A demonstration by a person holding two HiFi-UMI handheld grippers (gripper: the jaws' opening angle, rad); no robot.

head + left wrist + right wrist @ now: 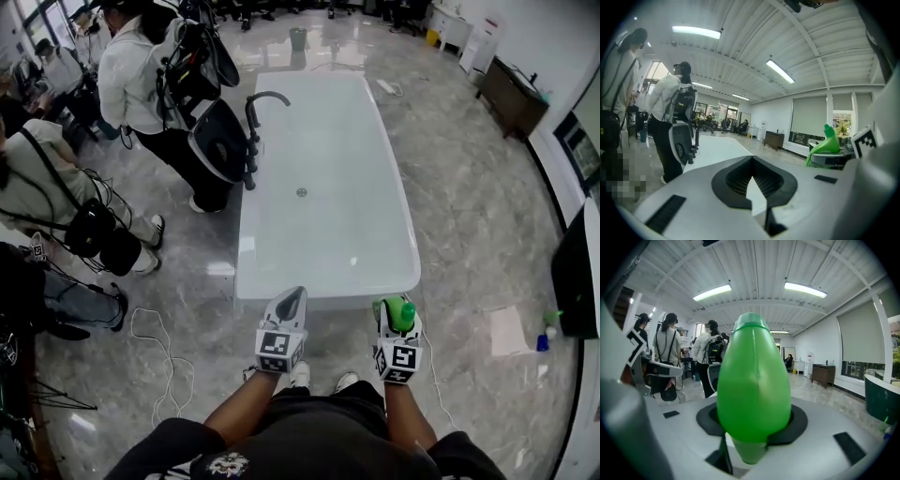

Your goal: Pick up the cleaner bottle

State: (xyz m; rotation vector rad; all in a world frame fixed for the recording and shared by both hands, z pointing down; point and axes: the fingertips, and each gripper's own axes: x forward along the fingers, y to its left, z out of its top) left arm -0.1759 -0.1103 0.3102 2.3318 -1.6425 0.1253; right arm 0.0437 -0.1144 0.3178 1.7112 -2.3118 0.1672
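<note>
The green cleaner bottle (753, 385) is clamped between the jaws of the right gripper (398, 319), clear of any surface and just short of the near rim of the bathtub (328, 281). I'd judge the pickup done. The jaws take its fat body, likely for a firmer hold. The left gripper (291, 302) beside it is closed on nothing. Bystanders (141, 75) crowd the tub's left side by the faucet (262, 98), and a cable (155, 337) loops on the floor. Nothing blocks the bottle.

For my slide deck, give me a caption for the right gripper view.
Right gripper shut on the green cleaner bottle, people standing in the background.
</note>
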